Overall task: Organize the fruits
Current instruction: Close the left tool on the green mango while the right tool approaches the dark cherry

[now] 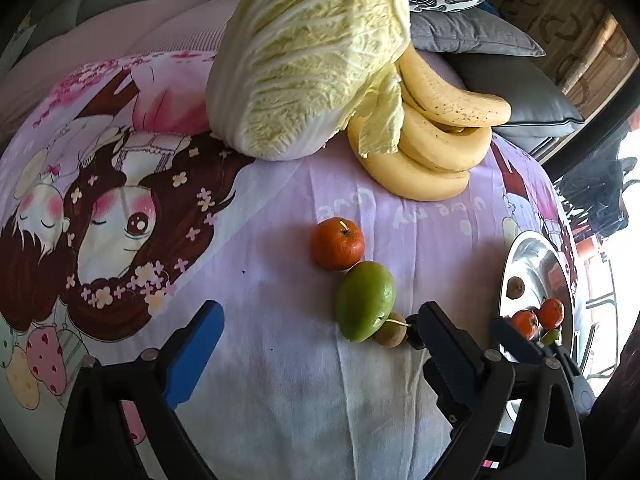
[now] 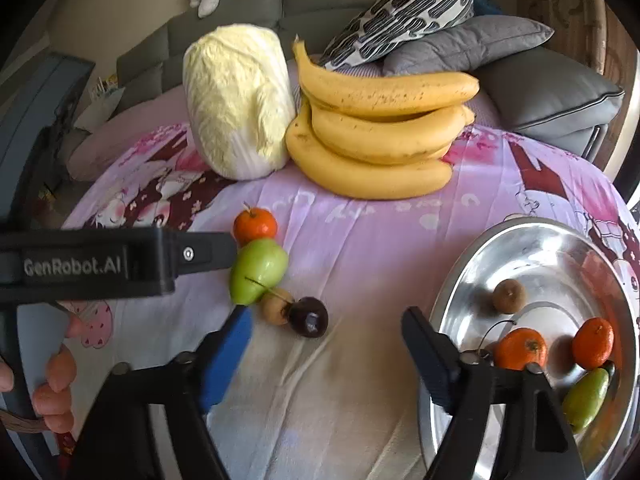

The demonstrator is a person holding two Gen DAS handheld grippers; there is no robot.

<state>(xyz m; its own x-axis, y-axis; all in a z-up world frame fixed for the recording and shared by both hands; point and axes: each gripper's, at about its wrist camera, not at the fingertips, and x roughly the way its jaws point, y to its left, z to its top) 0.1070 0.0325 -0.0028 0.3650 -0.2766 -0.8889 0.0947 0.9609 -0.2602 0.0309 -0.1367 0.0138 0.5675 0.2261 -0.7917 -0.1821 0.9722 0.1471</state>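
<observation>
On the pink cartoon cloth lie a tangerine point(image 1: 338, 243) point(image 2: 255, 225), a green mango point(image 1: 365, 301) point(image 2: 258, 271), a brown longan point(image 1: 391, 329) point(image 2: 275, 306) and a dark cherry point(image 2: 308, 317). A steel bowl point(image 2: 472, 276) point(image 1: 532, 256) at the right holds two tangerines point(image 2: 520, 349), a longan point(image 2: 509, 295) and a small green mango point(image 2: 586, 400). My left gripper point(image 1: 320, 330) is open and empty, just short of the green mango. My right gripper point(image 2: 326, 336) is open and empty, near the cherry.
A napa cabbage point(image 1: 308, 60) point(image 2: 238, 104) and a bunch of bananas point(image 1: 432, 136) point(image 2: 380, 128) lie at the back of the cloth. Grey and patterned cushions point(image 2: 460, 28) sit behind them on a sofa. The left gripper's body point(image 2: 100, 266) crosses the right wrist view.
</observation>
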